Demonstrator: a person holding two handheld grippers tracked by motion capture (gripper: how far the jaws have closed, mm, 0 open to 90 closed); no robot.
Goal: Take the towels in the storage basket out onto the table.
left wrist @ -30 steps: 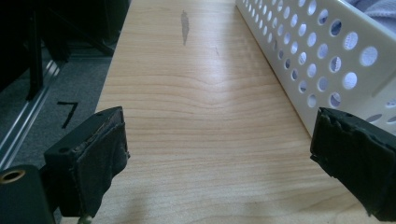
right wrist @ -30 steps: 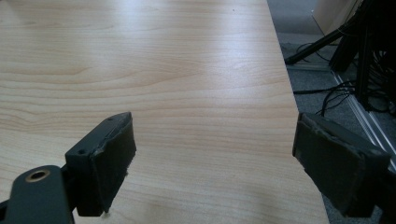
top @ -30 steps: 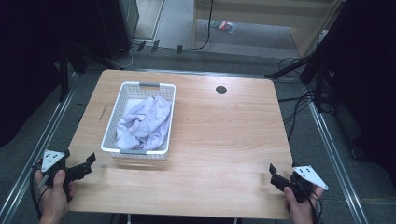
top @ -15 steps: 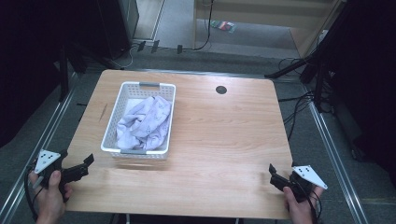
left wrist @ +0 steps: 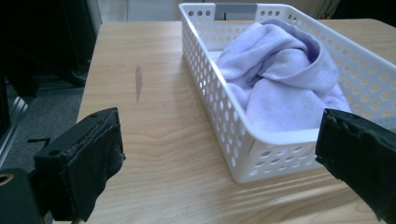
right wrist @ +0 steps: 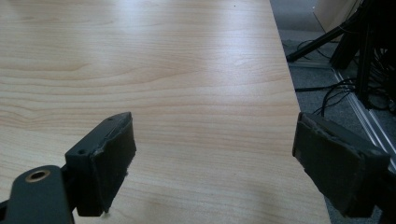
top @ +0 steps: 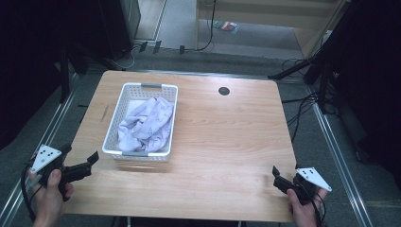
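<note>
Lifting my left gripper (top: 78, 166), fingers just spread wide and empty, toward the white perforated plastic basket (top: 109, 137) holding crumpled lilac cloth (top: 144, 125); right gripper (top: 279, 178) open, waiting.

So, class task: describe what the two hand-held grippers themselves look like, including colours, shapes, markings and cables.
Both grippers are black. The left gripper and the right gripper each carry a light grey three-cornered plate with dark dots on top. Their fingers are blocky, faced with rough black pads frayed at the edges. A dark cable loops from the left one. The hands are bare; no sleeves can be seen.
</note>
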